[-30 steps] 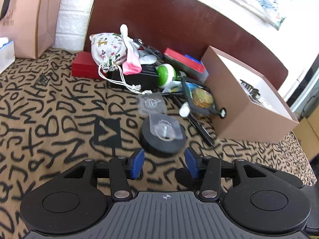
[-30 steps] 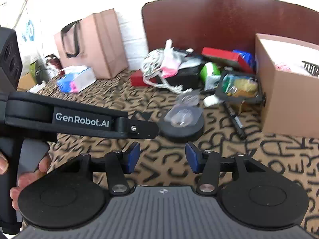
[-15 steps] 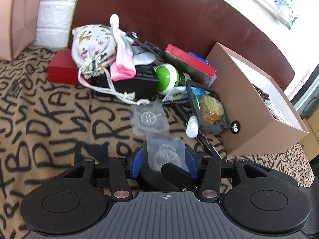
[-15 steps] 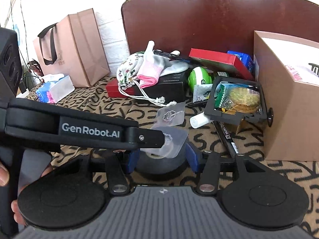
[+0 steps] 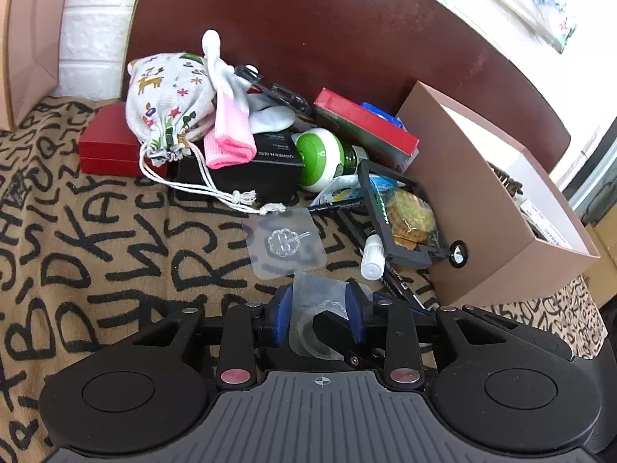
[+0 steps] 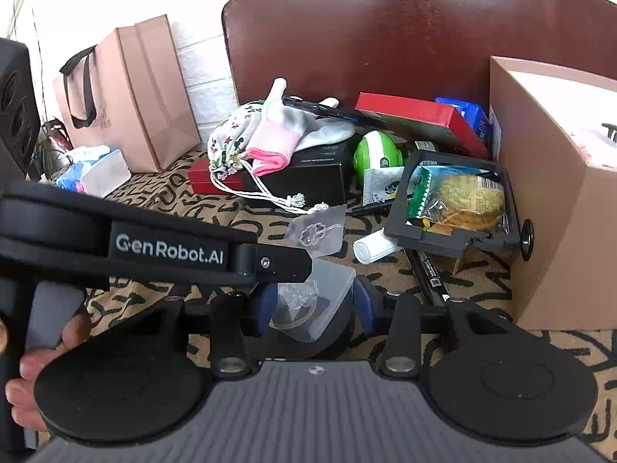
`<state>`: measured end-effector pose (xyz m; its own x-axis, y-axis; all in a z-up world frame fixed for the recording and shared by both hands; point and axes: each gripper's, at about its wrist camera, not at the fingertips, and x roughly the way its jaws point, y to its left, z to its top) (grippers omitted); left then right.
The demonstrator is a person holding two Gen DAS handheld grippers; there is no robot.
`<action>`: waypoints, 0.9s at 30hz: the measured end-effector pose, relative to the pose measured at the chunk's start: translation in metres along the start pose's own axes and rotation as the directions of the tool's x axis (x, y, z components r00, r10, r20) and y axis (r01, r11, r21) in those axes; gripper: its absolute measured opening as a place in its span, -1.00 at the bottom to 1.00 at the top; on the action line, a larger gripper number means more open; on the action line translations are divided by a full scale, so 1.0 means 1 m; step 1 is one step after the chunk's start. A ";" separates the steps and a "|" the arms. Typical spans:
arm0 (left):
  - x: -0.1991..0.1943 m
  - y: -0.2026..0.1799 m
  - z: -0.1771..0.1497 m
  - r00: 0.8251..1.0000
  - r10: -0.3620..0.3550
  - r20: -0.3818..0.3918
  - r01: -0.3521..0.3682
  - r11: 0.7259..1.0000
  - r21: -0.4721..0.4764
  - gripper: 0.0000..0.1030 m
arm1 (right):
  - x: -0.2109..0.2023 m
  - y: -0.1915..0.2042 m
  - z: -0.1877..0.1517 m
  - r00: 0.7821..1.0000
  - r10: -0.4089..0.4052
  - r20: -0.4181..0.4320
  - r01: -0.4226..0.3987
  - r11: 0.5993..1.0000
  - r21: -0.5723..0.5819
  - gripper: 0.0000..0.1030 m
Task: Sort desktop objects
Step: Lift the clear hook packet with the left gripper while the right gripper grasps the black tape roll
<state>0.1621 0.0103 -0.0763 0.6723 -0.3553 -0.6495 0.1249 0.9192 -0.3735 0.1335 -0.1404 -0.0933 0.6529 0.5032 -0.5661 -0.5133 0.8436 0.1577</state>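
Note:
A black tape roll (image 6: 341, 333) lies on the letter-patterned cloth with a clear adhesive hook (image 5: 312, 297) on top of it. My left gripper (image 5: 319, 308) is closing; its blue pads touch the hook's side edges, with the roll mostly hidden beneath. My right gripper (image 6: 315, 305) is closing too, and its pads meet the roll's sides under the clear hook (image 6: 308, 301). One left finger (image 6: 285, 264) crosses the right wrist view from the left. A black right finger (image 5: 331, 322) shows between the left pads. A second clear hook (image 5: 285, 243) lies flat just beyond.
An open cardboard box (image 5: 482, 231) stands at the right. Behind are a drawstring bag (image 5: 166, 96), pink-white gloves (image 5: 231, 131), a black box (image 5: 266, 169), a green bottle (image 5: 320, 158), a black tray (image 5: 408, 262) of snacks and pens (image 5: 393, 281). A paper bag (image 6: 131, 92) stands far left.
Both grippers moved forward from short of the tape roll until it sat between their pads. Both pairs of jaws have since narrowed around the roll and the hook on it.

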 end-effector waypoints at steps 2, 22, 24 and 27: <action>-0.005 -0.002 0.000 1.000 0.002 0.009 -0.002 1.000 0.004 -0.15 | -0.001 0.001 0.001 1.000 -0.002 0.005 0.002 1.000 -0.004 -0.08; -0.064 0.019 -0.054 0.998 0.048 -0.039 -0.050 0.998 -0.046 0.21 | -0.040 0.050 -0.023 0.985 0.162 -0.052 -0.165 0.984 -0.065 0.04; -0.060 0.021 -0.060 0.997 0.058 -0.060 -0.061 0.997 -0.045 0.35 | -0.037 0.053 -0.030 0.985 0.148 -0.083 -0.155 0.985 -0.080 0.20; -0.057 0.018 -0.064 0.996 0.065 -0.065 -0.066 0.998 -0.017 0.44 | -0.038 0.051 -0.037 0.988 0.119 -0.100 -0.128 0.987 -0.094 0.37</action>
<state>0.0794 0.0365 -0.0881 0.6304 -0.3051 -0.7138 0.0680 0.9377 -0.3407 0.0621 -0.1233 -0.0941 0.5287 0.5784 -0.6212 -0.6427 0.7509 0.1522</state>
